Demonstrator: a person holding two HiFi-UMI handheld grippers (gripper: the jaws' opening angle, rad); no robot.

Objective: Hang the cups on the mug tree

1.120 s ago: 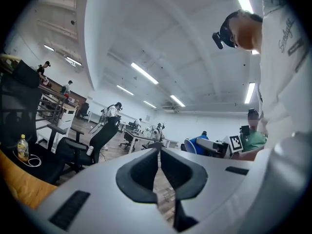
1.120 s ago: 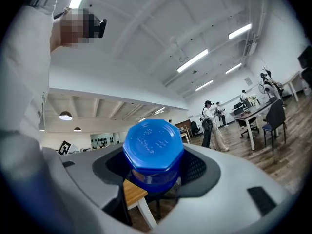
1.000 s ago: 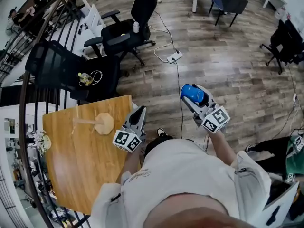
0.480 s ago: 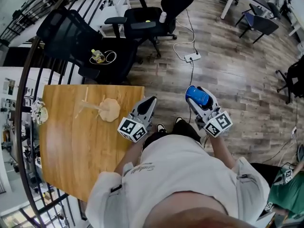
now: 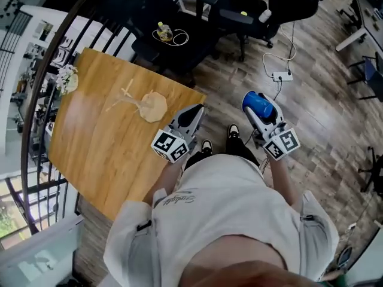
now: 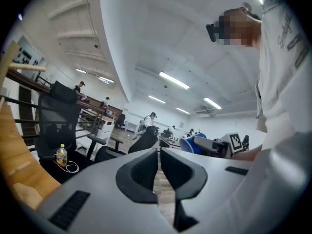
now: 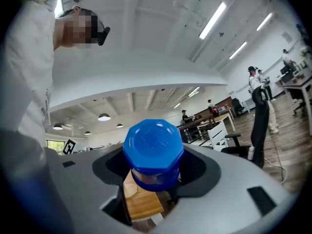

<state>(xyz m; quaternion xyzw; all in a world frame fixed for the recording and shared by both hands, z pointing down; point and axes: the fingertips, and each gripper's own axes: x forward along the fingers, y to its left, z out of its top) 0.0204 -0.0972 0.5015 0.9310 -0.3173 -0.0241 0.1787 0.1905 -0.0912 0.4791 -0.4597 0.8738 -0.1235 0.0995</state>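
A wooden mug tree (image 5: 146, 105) with a round base and thin pegs stands on the wooden table (image 5: 102, 154) at the left of the head view. My left gripper (image 5: 196, 111) hovers over the table's near right corner, shut and holding nothing; in the left gripper view its jaws (image 6: 159, 155) stand almost together. My right gripper (image 5: 256, 103) is over the floor to the right of the table, shut on a blue cup (image 5: 258, 103). The cup's faceted bottom (image 7: 153, 152) fills the space between the right gripper's jaws (image 7: 154, 168). No cup hangs on the tree.
Black office chairs (image 5: 239, 11) stand beyond the table, one carrying a small bottle and a coiled cable (image 5: 163, 31). A power strip (image 5: 280, 75) lies on the wood floor. A dark railing (image 5: 36, 100) curves along the table's left side. People stand far off.
The view has swung round, so the table and mug tree now sit higher and nearer the middle. Both grippers have come closer to the table's corner. The blue cup stays in the right gripper.
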